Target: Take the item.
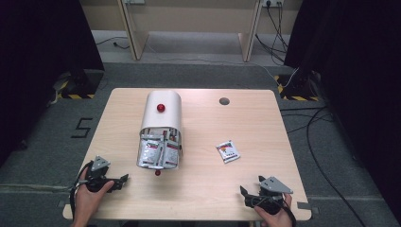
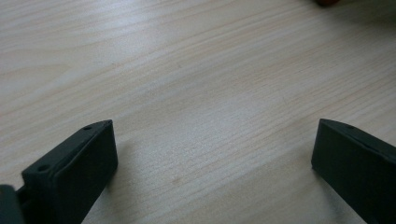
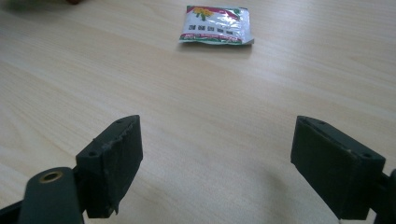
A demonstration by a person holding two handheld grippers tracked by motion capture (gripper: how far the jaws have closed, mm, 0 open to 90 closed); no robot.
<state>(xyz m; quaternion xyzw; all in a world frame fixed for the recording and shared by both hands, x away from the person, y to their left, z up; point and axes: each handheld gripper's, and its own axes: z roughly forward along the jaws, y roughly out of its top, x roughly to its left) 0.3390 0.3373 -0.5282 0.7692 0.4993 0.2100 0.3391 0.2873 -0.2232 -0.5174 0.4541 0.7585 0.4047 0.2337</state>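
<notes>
The sachet lies flat on the desk, alone, well to the right of the bin, a white roll-top container lying open toward the person with more sachets packed in its mouth. In the right gripper view the sachet sits ahead of the jaws, slightly left of their centre line, its printed face up.

It looks like a thin foil or plastic packet: very light, limp, glossy and probably slippery, with crimped edges stiffer than the filled middle. Lying flush on the wood, it gives little to pinch from above; my guess is that one jaw should slide under a sealed short edge and the other close on top, so that the grip lands on the crimp and not on the soft belly. Squeezing the middle might crease or burst it.

The right hand-held gripper rests on the desk, nearer the person than the sachet and well apart from it, jaws spread wide and holding nothing. The left hand-held gripper lies beside the bin's near left corner, also wide open and empty.
</notes>
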